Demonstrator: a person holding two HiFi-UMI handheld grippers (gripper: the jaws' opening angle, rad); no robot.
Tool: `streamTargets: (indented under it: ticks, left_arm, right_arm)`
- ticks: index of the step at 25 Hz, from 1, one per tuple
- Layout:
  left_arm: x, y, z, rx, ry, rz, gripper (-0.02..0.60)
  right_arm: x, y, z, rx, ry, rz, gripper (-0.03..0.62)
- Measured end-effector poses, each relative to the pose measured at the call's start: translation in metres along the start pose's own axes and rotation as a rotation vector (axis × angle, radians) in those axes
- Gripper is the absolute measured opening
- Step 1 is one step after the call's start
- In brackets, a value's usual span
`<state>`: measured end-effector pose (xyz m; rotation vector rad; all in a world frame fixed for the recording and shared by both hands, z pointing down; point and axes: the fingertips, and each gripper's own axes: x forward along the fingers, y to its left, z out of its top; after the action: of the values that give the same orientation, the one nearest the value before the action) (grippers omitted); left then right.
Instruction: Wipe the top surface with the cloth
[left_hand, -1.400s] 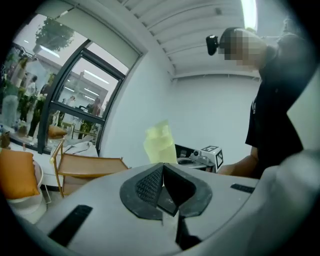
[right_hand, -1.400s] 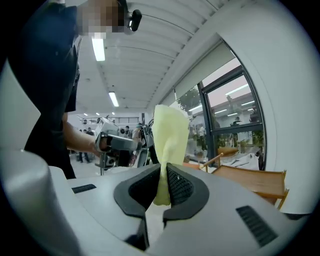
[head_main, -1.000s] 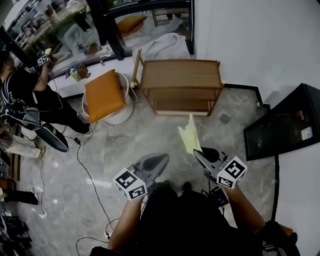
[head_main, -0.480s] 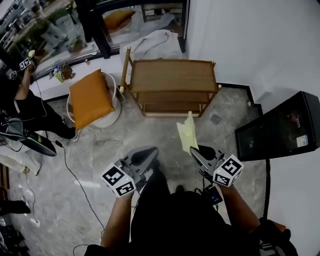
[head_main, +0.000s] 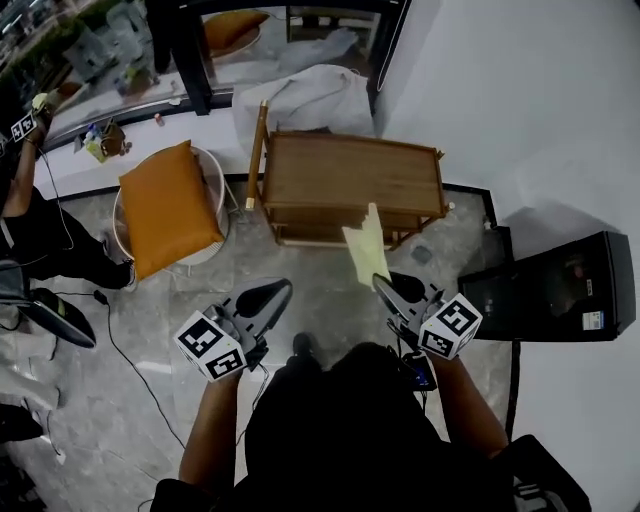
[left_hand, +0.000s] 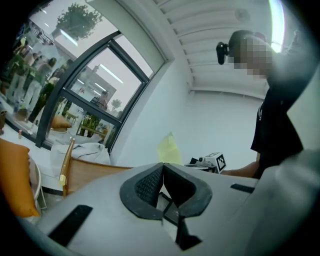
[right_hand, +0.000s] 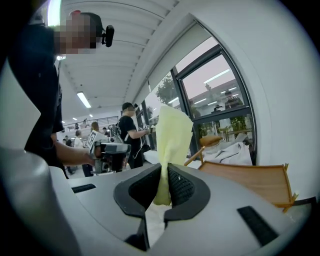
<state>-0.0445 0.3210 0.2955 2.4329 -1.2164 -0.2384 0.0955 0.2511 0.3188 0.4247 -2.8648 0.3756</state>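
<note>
We are gripping a pale yellow cloth (head_main: 366, 245) in the right claw (head_main: 386, 288). Its jaws are pinching the cloth's lower end, and the rest is standing loose above them. The left claw (head_main: 272, 293) is closed on nothing, its jaws meeting, and is hanging over the grey stone floor (head_main: 320, 290), apart from the right one. The cloth is in the air on our side of the low wooden shelf unit (head_main: 350, 172) and is not touching its top.

We are judging that the wiping is not yet begun and that we are at the approach. To do it well, we are thinking the right claw should tip forward and down, so the free length of cloth is lying flat on the wooden top, not just the pinched edge. It should then sweep from one raised side rail to the other in overlapping passes, with the left claw held clear. An orange cushion (head_main: 168, 210) is lying on a white round chair (head_main: 224, 195) beside the unit, out of the path.
</note>
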Motion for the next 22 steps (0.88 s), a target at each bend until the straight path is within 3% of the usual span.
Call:
streamTargets:
  ticks: [9,14,19,22]
  left_arm:
    - [0.046,0.081,0.019,-0.051,0.018,-0.016,0.011]
    - [0.089,0.129,0.054,-0.109,-0.063,0.024,0.011]
    - [0.136,0.178,0.085,-0.094,-0.01,0.104,0.011]
    - [0.162,0.209,0.099,-0.094,0.028,0.162,0.011]
  right_arm:
    - [0.048,-0.091,0.026,-0.05,0.002,-0.087,0.034]
    - [0.088,-0.153,0.027,0.009,0.014,-0.02,0.034]
    - [0.137,-0.219,0.047,0.168,0.024,0.022,0.034]
    - [0.163,-0.246,0.06,0.204,0.029,0.08,0.034]
